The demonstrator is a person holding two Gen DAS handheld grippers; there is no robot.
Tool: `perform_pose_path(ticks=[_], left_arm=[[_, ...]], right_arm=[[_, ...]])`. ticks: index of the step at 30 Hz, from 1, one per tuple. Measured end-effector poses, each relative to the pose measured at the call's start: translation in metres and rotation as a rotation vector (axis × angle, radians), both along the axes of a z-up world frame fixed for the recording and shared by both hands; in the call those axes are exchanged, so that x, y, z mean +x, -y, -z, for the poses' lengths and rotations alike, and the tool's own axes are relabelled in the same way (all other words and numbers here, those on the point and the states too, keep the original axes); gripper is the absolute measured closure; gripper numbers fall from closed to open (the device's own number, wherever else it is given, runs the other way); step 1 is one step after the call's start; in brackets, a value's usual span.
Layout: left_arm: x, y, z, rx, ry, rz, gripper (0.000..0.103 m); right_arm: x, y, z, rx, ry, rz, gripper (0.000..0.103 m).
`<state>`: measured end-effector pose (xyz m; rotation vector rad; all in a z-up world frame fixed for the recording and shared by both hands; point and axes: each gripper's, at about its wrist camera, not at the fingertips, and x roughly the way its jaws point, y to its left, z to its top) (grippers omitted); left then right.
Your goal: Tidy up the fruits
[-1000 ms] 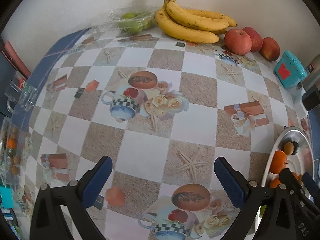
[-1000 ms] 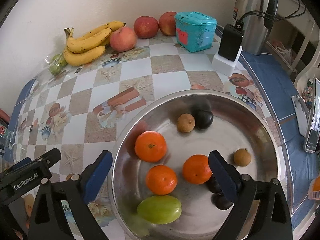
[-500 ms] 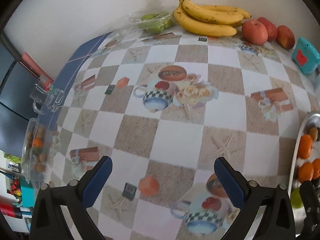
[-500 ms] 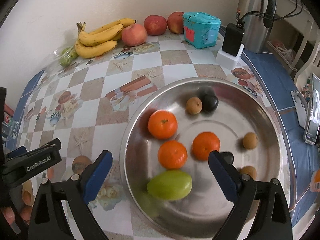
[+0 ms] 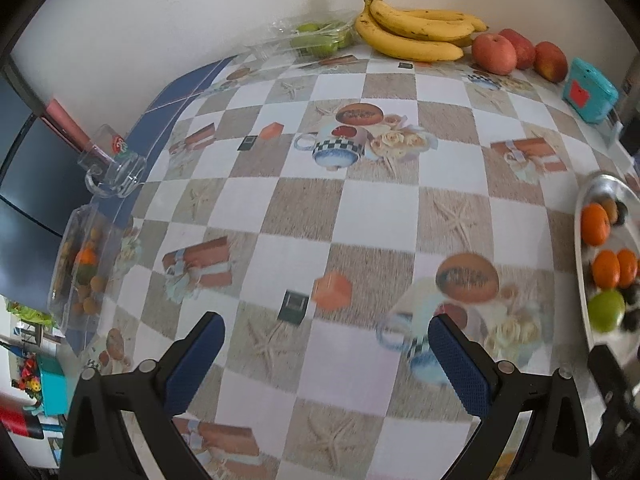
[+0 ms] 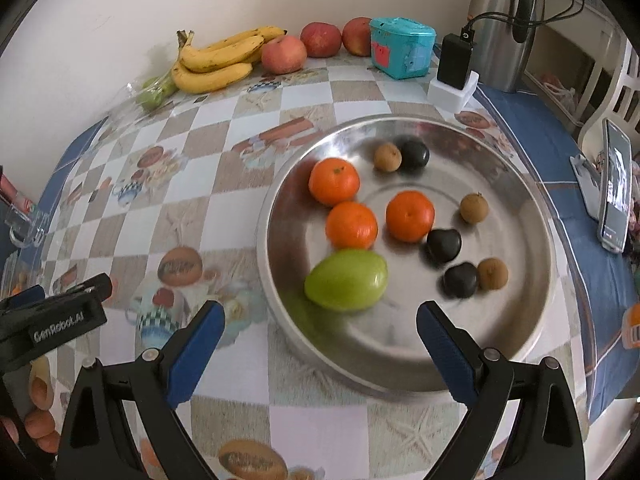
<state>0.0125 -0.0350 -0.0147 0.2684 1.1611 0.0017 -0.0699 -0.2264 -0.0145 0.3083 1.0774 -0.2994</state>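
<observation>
the right gripper (image 6: 318,330) hangs with its blue jaws wide apart and empty over the near rim of the round metal tray (image 6: 516,184). just beyond them lies a green mango (image 6: 346,279), then three mandarins (image 6: 351,225) bunched together, with dark plums (image 6: 443,245) and small brown longans (image 6: 474,208) scattered around them — all inside the tray. to the left, the left gripper (image 5: 326,354) is also spread open, holding nothing, above the checkered tablecloth (image 5: 304,208). at the far wall sit a banana bunch (image 6: 218,62), three red apples (image 6: 284,54) and a teal box (image 6: 402,46).
</observation>
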Motion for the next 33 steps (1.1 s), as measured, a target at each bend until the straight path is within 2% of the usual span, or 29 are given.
perform_pose_path(ticks=[9,15,33], left_arm=[[-0.017,-0.014,-0.009,-0.042,0.037,-0.006,0.000],[-0.016,-0.016,-0.009,-0.073,0.022,-0.007,0.000],[-0.015,-0.011,-0.006,-0.093,-0.010,0.024,0.000]], right_arm=[[-0.013,0.003,-0.015,-0.006,0.046,0.035,0.006],[-0.012,0.005,-0.012,0.000,0.031,0.045,0.006],[-0.008,0.007,-0.004,0.019,-0.004,0.042,0.006]])
